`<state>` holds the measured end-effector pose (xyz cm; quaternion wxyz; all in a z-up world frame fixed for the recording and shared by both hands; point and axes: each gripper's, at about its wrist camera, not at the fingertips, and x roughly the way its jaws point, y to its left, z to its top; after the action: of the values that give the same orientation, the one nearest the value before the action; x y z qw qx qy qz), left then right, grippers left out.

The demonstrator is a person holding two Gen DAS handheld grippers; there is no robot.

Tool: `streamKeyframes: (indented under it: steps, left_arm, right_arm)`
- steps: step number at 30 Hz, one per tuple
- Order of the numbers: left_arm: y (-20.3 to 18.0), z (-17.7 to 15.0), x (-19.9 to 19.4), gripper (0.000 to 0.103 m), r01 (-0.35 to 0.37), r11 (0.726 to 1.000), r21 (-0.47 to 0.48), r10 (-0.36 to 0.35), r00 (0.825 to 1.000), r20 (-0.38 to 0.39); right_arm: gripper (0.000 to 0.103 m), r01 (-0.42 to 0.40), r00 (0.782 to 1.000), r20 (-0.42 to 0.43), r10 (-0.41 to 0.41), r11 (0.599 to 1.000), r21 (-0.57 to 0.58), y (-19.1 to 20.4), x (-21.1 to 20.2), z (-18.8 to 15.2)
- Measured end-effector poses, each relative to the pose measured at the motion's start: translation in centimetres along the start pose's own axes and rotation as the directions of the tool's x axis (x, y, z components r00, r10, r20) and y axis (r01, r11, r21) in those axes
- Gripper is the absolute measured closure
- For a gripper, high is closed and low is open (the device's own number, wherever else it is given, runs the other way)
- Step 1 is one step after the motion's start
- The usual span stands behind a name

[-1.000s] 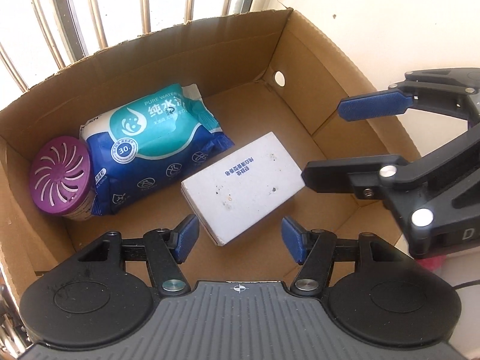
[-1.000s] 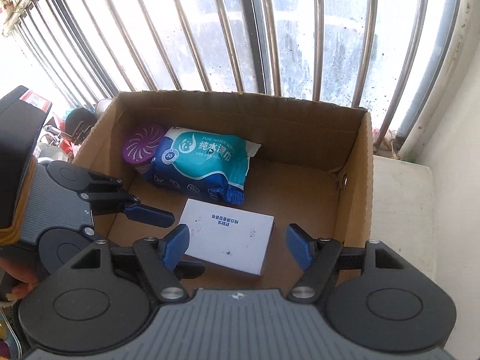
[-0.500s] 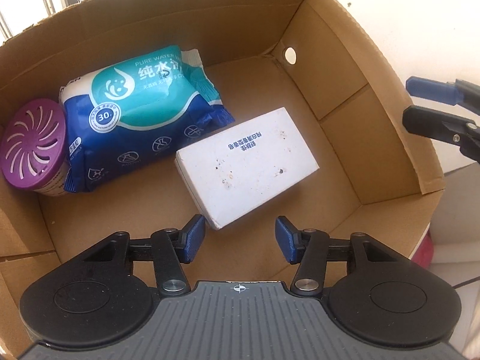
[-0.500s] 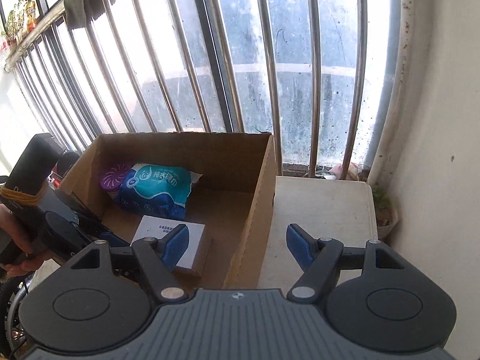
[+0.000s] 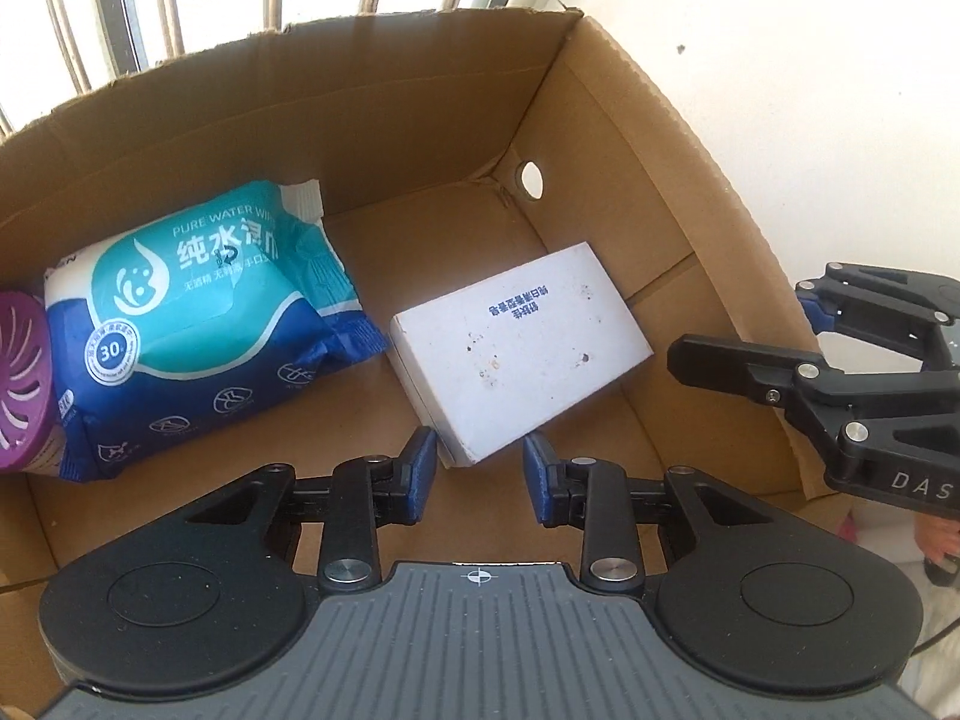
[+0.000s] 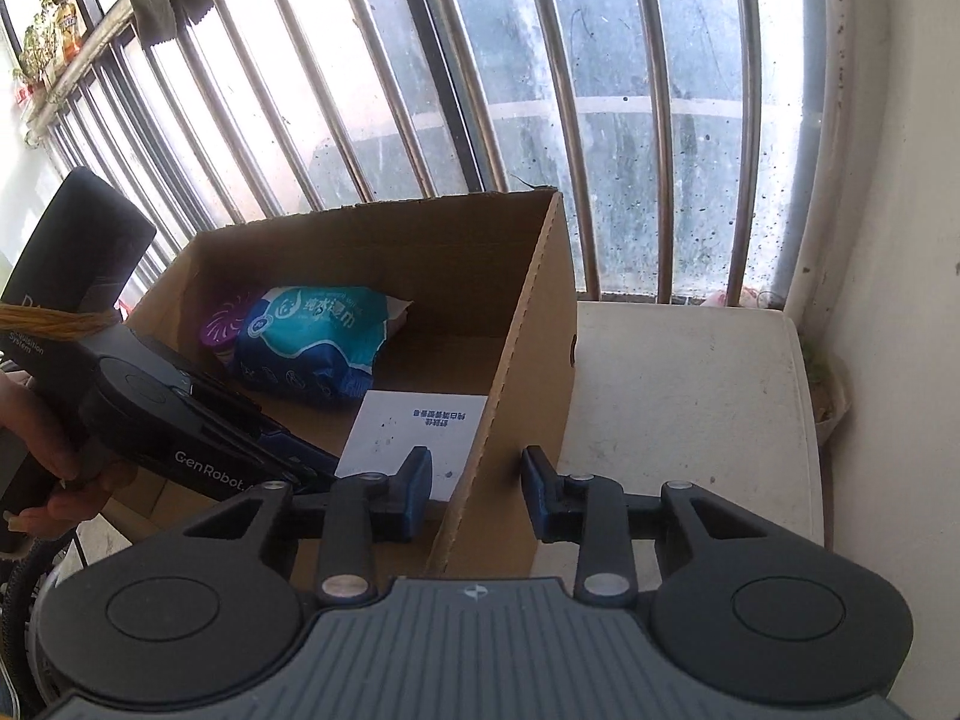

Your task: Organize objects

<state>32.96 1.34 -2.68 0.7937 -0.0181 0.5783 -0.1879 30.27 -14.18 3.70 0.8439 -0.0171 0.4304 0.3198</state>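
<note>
in the open brown cardboard box (image 5: 600, 96), going from left to right, a round purple vented container (image 5: 18, 384) stands at the left wall, touching a blue and teal soft pack of wet wipes (image 5: 198, 324), and a flat white rectangular carton (image 5: 522, 348) lies right of the pack on the box floor. the left gripper (image 5: 474, 471) hangs over the near corner of the white carton; its jaws are closing and its blue pads do not press on anything. the right gripper (image 6: 477, 495) is astride the right wall of the box; its jaws are closing with the cardboard edge between them, the pads not touching it.
</note>
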Motion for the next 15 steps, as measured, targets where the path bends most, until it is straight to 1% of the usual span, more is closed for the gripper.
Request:
streamKeyframes:
  steps: [1, 2, 3, 4, 5, 6, 7, 8, 10, 11, 12, 13, 14, 15]
  left_arm:
    - [-0.6, -0.1, -0.5, 0.067, -0.042, 0.998, 0.050, 0.041, 0.999, 0.009]
    - [-1.4, -0.3, -1.2, 0.059, -0.095, 0.987, 0.131, 0.092, 0.995, 0.032]
    - [-2.0, -0.5, -1.6, 0.048, -0.139, 0.972, 0.191, 0.131, 0.990, 0.053]
    - [-2.8, -1.4, -2.4, 0.044, -0.216, 0.930, 0.298, 0.193, 0.976, 0.105]
    - [-3.5, -1.7, -2.6, 0.036, -0.262, 0.894, 0.364, 0.225, 0.964, 0.142]
    - [-4.8, -2.2, -2.5, 0.032, -0.332, 0.822, 0.463, 0.276, 0.943, 0.188]
    - [-5.7, -2.5, -2.2, 0.032, -0.366, 0.762, 0.534, 0.297, 0.931, 0.213]
    - [-6.4, -2.7, -1.9, 0.032, -0.374, 0.704, 0.604, 0.298, 0.927, 0.226]
    - [-7.8, -2.9, -1.0, 0.032, -0.363, 0.604, 0.710, 0.279, 0.930, 0.238]
    - [-8.0, -2.8, -1.2, 0.032, -0.363, 0.552, 0.751, 0.268, 0.930, 0.252]
    - [-8.2, -2.6, -1.1, 0.032, -0.358, 0.519, 0.776, 0.257, 0.931, 0.258]
    - [-8.4, -2.3, -0.7, 0.032, -0.331, 0.498, 0.801, 0.244, 0.940, 0.237]
    - [-8.8, -1.7, 0.1, 0.032, -0.300, 0.494, 0.816, 0.236, 0.950, 0.205]
    - [-8.9, -1.3, 0.5, 0.033, -0.258, 0.501, 0.826, 0.224, 0.961, 0.164]
  right_arm:
    - [0.067, -0.002, 1.000, 0.001, 0.002, 1.000, 0.003, 0.0, -0.1, 0.0]
    - [0.067, -0.008, 1.000, 0.006, 0.007, 1.000, 0.011, -0.2, -0.1, 0.0]
    - [0.067, -0.017, 1.000, 0.016, 0.016, 1.000, 0.026, -0.4, -0.2, 0.0]
    - [0.067, -0.024, 0.999, 0.023, 0.023, 0.999, 0.035, -0.6, -0.3, -0.1]
    - [0.067, -0.030, 0.999, 0.033, 0.028, 0.999, 0.040, -0.8, -0.4, -0.1]
    - [0.067, -0.028, 0.999, 0.043, 0.026, 0.999, 0.045, -0.8, -0.6, -0.2]
    - [0.067, -0.026, 0.998, 0.050, 0.024, 0.999, 0.046, -0.9, -0.6, -0.2]
    - [0.067, -0.029, 0.998, 0.058, 0.026, 0.999, 0.046, -0.9, -0.7, -0.2]
    - [0.067, -0.035, 0.997, 0.074, 0.031, 0.998, 0.057, -0.9, -0.9, -0.2]
    - [0.067, -0.040, 0.996, 0.078, 0.036, 0.998, 0.057, -1.0, -0.9, -0.2]
    - [0.067, -0.041, 0.996, 0.086, 0.036, 0.997, 0.059, -1.0, -1.0, -0.2]
    - [0.067, -0.040, 0.995, 0.089, 0.035, 0.998, 0.055, -1.0, -1.0, -0.3]
    - [0.067, -0.039, 0.995, 0.091, 0.035, 0.998, 0.050, -0.9, -1.0, -0.3]
    - [0.067, -0.039, 0.995, 0.096, 0.034, 0.998, 0.047, -1.0, -1.0, -0.4]
